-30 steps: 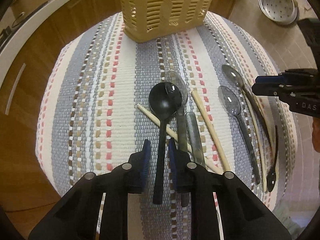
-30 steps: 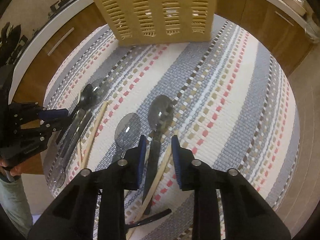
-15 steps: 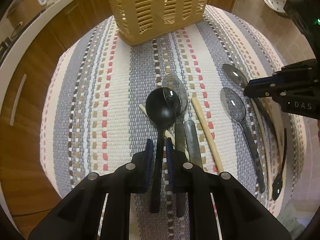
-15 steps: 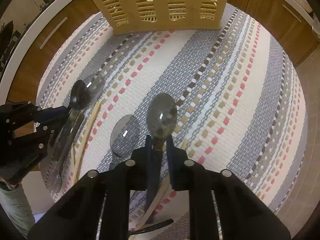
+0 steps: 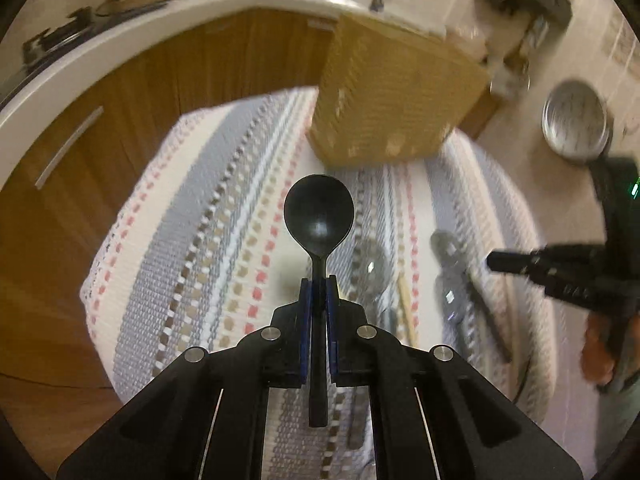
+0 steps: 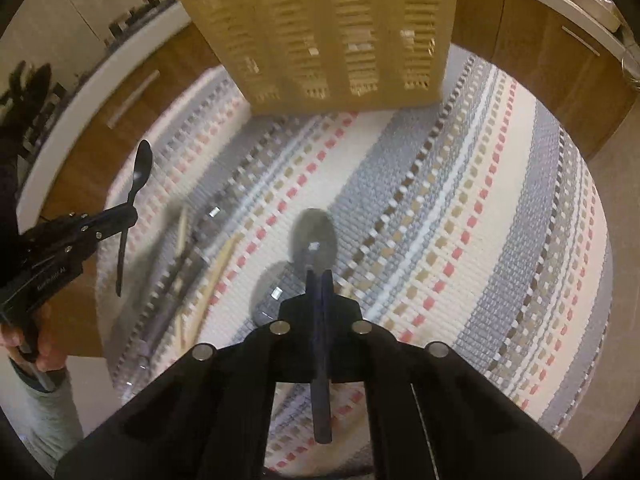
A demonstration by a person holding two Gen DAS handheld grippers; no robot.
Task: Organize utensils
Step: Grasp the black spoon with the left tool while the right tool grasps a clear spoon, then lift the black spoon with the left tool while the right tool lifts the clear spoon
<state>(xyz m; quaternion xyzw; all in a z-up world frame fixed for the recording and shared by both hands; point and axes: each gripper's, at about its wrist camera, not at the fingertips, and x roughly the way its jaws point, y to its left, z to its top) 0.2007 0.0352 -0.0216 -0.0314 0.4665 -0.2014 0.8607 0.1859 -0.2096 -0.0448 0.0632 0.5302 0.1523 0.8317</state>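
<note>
My left gripper is shut on the handle of a black spoon and holds it above the striped mat; it also shows in the right wrist view. My right gripper is shut on the handle of a smoky clear spoon, lifted over the mat. The yellow slotted utensil basket stands at the mat's far edge, and it fills the top of the right wrist view. More clear spoons and chopsticks lie on the mat.
Wooden cabinets with a white counter curve behind the mat. A metal colander sits on the tiled floor at right. My right gripper shows in the left wrist view beside the utensils.
Both grippers have closed on their spoons and lifted them off the mat. The views have tilted up toward the basket.
</note>
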